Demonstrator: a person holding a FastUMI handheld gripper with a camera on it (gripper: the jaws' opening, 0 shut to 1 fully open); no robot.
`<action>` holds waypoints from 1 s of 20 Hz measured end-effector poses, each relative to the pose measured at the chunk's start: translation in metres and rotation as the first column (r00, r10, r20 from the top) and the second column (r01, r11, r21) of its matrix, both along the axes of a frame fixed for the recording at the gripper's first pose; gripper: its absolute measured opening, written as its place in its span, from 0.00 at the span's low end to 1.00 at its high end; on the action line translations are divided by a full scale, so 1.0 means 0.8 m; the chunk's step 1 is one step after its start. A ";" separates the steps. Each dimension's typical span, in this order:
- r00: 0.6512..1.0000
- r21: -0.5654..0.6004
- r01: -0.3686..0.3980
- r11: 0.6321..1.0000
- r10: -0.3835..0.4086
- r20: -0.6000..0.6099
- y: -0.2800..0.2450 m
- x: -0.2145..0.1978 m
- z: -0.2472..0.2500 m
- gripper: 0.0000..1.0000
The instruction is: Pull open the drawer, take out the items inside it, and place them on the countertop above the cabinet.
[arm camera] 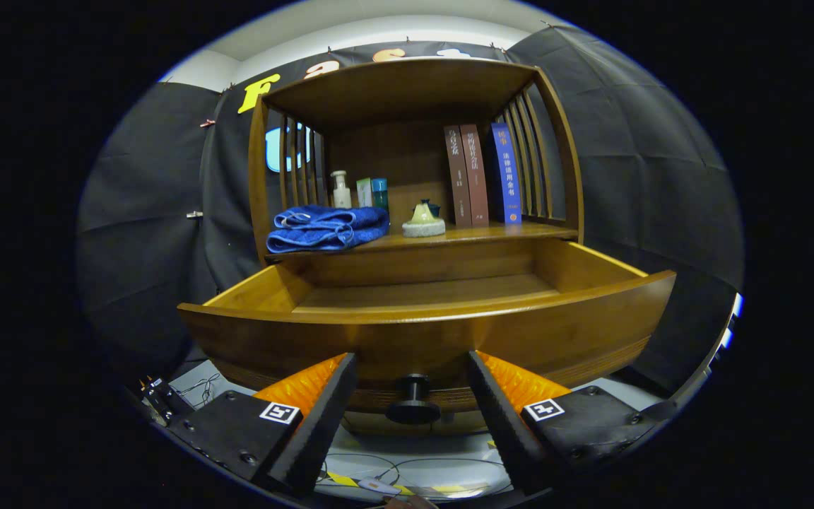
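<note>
Spread wide apart, the gripper (413, 367) holds nothing; its two ridged fingers flank one round dark knob (413, 401) without touching it. That knob sits on the curved front of the single wooden drawer (427, 332), which stands pulled out just ahead of the fingers, its smooth board floor bare as far as can be seen. Beyond the drawer rises one wooden cabinet (407, 92) with slatted sides and a flat shelf roof. On its countertop (463, 237), from biggest to smallest: one folded blue towel (327, 227), soft and rumpled, ahead of the left finger; three upright books (481, 174), two brown and one blue, ahead of the right finger; one pale domed ceramic piece (423, 221) between towel and books; two small boxes (372, 192) and one pale bottle (340, 189) behind the towel.
</note>
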State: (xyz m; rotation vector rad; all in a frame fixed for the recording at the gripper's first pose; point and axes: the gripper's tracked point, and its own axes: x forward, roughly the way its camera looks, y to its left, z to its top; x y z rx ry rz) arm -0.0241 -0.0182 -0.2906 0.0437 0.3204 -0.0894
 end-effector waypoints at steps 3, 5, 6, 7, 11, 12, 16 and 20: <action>0.999 -0.002 0.040 0.999 -0.040 0.011 -0.007 0.002 0.001 0.99; 0.999 -0.018 0.042 0.999 -0.042 0.024 -0.004 0.005 0.002 0.98; 0.999 -0.025 0.043 0.999 -0.042 0.032 -0.005 0.006 0.002 0.98; 0.998 -0.024 0.044 0.999 -0.043 0.034 -0.006 0.011 0.002 0.98; 0.999 -0.019 0.043 0.999 -0.042 0.030 -0.012 0.057 0.003 0.99; 0.998 -0.019 0.045 0.999 -0.044 0.039 -0.014 0.072 0.006 0.99; 0.998 -0.005 0.052 0.999 -0.052 0.042 -0.020 0.139 0.005 0.99; 0.997 0.010 0.056 0.998 -0.056 0.055 -0.026 0.194 0.000 0.99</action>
